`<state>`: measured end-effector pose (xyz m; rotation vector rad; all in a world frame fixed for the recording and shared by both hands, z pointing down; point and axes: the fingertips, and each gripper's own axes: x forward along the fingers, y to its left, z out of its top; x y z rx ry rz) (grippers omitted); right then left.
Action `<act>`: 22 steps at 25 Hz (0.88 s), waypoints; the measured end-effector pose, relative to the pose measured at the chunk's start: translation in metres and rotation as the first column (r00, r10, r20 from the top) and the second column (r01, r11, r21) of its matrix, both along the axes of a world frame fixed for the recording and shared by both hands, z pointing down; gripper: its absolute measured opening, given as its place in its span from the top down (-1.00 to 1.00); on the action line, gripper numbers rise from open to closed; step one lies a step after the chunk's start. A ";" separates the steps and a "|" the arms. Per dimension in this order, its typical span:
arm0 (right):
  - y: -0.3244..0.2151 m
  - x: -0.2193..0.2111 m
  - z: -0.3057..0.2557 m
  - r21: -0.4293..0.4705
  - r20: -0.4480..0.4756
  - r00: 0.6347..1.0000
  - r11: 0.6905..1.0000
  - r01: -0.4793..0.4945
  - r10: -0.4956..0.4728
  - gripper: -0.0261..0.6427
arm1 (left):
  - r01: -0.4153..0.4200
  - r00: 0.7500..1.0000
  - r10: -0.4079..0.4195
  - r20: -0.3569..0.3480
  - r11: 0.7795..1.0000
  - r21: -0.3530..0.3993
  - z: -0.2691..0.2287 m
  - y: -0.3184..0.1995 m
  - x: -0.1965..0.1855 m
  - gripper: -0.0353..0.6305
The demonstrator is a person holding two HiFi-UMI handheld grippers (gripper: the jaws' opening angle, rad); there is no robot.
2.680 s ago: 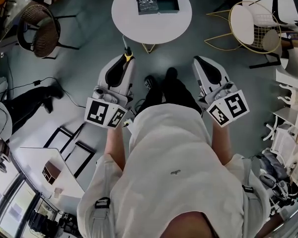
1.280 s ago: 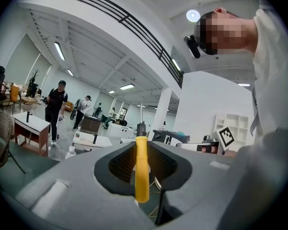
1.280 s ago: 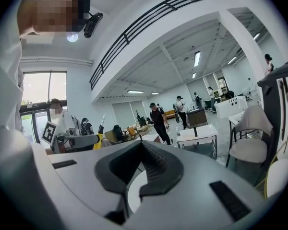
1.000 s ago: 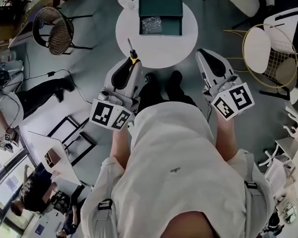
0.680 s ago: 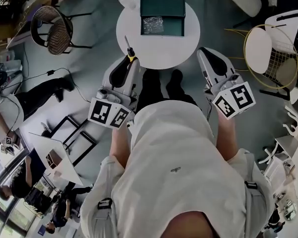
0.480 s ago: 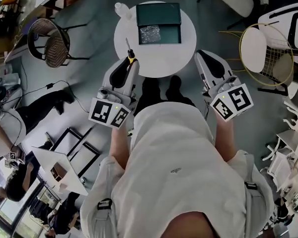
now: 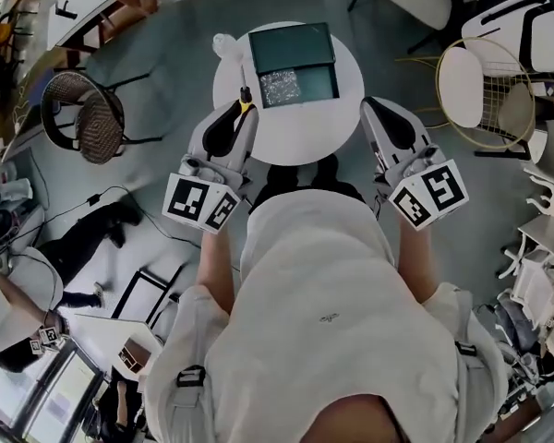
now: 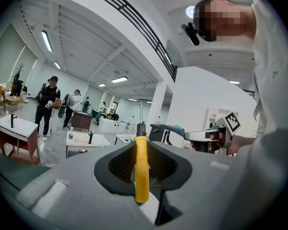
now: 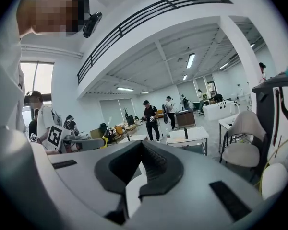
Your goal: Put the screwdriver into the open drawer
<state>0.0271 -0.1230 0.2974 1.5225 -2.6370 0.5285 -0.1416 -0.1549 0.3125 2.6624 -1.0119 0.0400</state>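
Note:
A dark green drawer box (image 7: 291, 49) stands on the far side of the round white table (image 7: 305, 132). Its open drawer (image 7: 300, 84) faces me, with a shiny clear bag (image 7: 280, 87) in its left half. My left gripper (image 7: 241, 109) is shut on a yellow-handled screwdriver (image 7: 245, 98), whose black collar and shaft point over the table's left edge toward the drawer. In the left gripper view the yellow handle (image 8: 141, 169) stands upright between the jaws of the left gripper (image 8: 141, 145). My right gripper (image 7: 370, 109) hangs at the table's right edge, shut and empty; the right gripper (image 9: 143, 147) holds nothing.
A clear plastic bottle (image 7: 223, 44) lies at the table's far left rim. A dark wicker chair (image 7: 85, 118) stands to the left and a gold wire chair (image 7: 485, 86) to the right. Several people stand far off in the hall (image 9: 151, 114).
The person has walked up to the table, which now lies just ahead of both grippers. The screwdriver tip has come over the table's left edge, close to the open drawer.

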 end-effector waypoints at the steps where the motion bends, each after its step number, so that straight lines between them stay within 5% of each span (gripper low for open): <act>1: -0.004 -0.002 0.000 -0.003 -0.004 1.000 1.000 -0.010 0.010 0.90 | -0.017 1.000 0.017 0.010 1.000 0.001 0.003 -0.007 -0.001 0.65; 10: -0.017 -0.005 0.008 -0.047 -0.024 0.985 0.984 -0.172 0.171 0.90 | -0.217 0.964 0.220 0.151 0.976 -0.034 0.043 -0.059 0.019 0.65; 16: -0.005 0.009 0.019 -0.097 -0.032 0.961 0.956 -0.276 0.274 0.90 | -0.381 0.876 0.386 0.287 0.921 -0.077 0.088 -0.071 0.050 0.65; 22: 0.009 0.021 0.030 -0.142 -0.045 0.948 0.937 -0.319 0.316 0.90 | -0.462 0.794 0.466 0.390 0.880 -0.110 0.125 -0.072 0.075 0.65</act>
